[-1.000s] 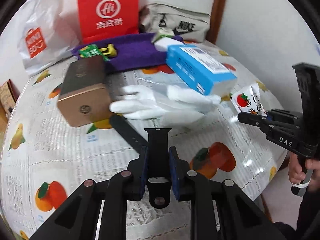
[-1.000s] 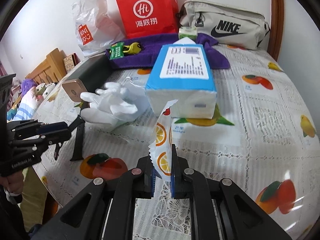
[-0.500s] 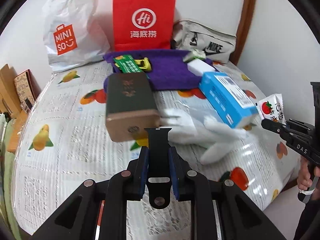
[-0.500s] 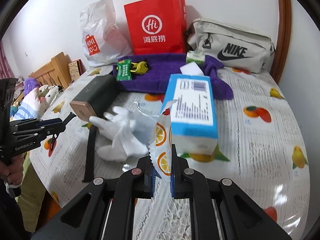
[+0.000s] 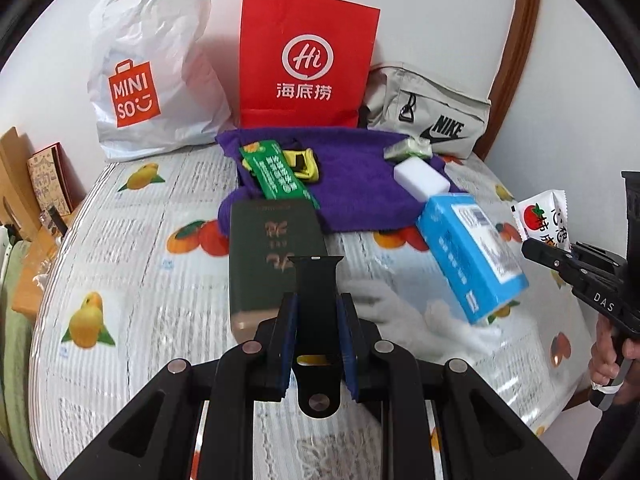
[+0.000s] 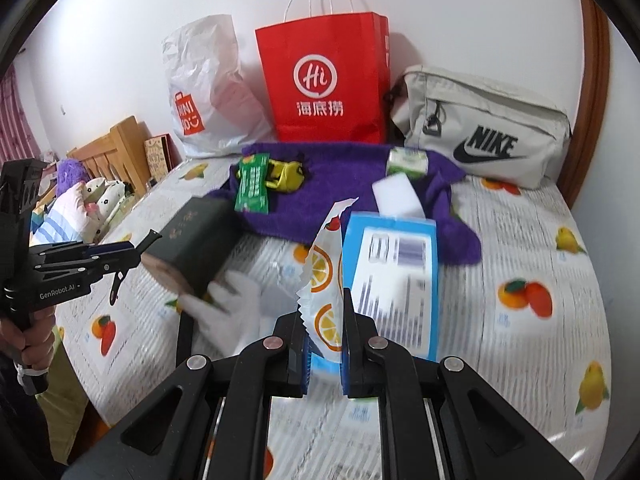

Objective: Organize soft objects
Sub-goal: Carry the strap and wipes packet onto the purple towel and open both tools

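Note:
My left gripper (image 5: 316, 304) is shut on a black watch strap (image 5: 316, 280), held above the table; from the right wrist view the left gripper (image 6: 148, 242) has the strap's end (image 6: 116, 284) dangling below it. My right gripper (image 6: 324, 312) is shut on a snack packet (image 6: 324, 264) printed with orange slices. Seen from the left, that right gripper (image 5: 536, 252) holds up the packet (image 5: 544, 220), which shows a tomato print. A white glove (image 5: 400, 312) lies on the table below both grippers. A purple towel (image 5: 352, 184) is spread behind it.
A dark green box (image 5: 268, 256) and a blue tissue box (image 5: 472, 252) flank the glove. On the towel lie a green packet (image 5: 276, 176), a white sponge (image 5: 420, 180) and a small tissue pack (image 5: 408, 148). A red bag (image 5: 304, 64), a white bag (image 5: 148, 72) and a grey pouch (image 5: 432, 120) line the wall.
Both grippers have risen and drawn back from the table, each still shut on its item. The strap has lifted off the cloth, and the bags at the back show in full.

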Demonstrator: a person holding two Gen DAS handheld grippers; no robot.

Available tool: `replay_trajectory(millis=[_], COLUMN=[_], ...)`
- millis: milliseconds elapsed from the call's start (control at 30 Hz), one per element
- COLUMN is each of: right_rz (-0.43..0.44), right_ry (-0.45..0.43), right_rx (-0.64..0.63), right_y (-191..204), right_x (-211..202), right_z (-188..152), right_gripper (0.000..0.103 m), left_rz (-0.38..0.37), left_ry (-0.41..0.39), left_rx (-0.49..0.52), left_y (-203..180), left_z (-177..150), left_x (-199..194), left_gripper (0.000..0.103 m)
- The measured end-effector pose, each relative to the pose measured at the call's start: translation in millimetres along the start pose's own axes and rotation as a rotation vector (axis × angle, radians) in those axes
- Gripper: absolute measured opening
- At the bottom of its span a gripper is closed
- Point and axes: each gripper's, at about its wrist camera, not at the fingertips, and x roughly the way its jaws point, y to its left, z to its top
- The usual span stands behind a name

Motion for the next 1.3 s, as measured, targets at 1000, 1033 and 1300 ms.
replay_trajectory(millis=[1000, 1033, 1300], right_rz=[0.028, 0.028, 0.045], right_ry=[0.051, 0.057, 0.139], right_rx=[0.011, 0.014, 0.008], right_y=[-35, -36, -42], right_x=[99, 103, 147], right_z=[100, 101, 109], right_gripper=[0.011, 0.011, 0.011], left_rz=[0.012, 0.010, 0.003], left_ry=[-0.003, -0.002, 0.028], left_rx=[-0.107, -0.109, -0.113], left_y=[36, 37, 41], left_z=[104, 106, 123], left_x=[76, 79, 111], left_gripper=[0.020, 0.020, 0.020])
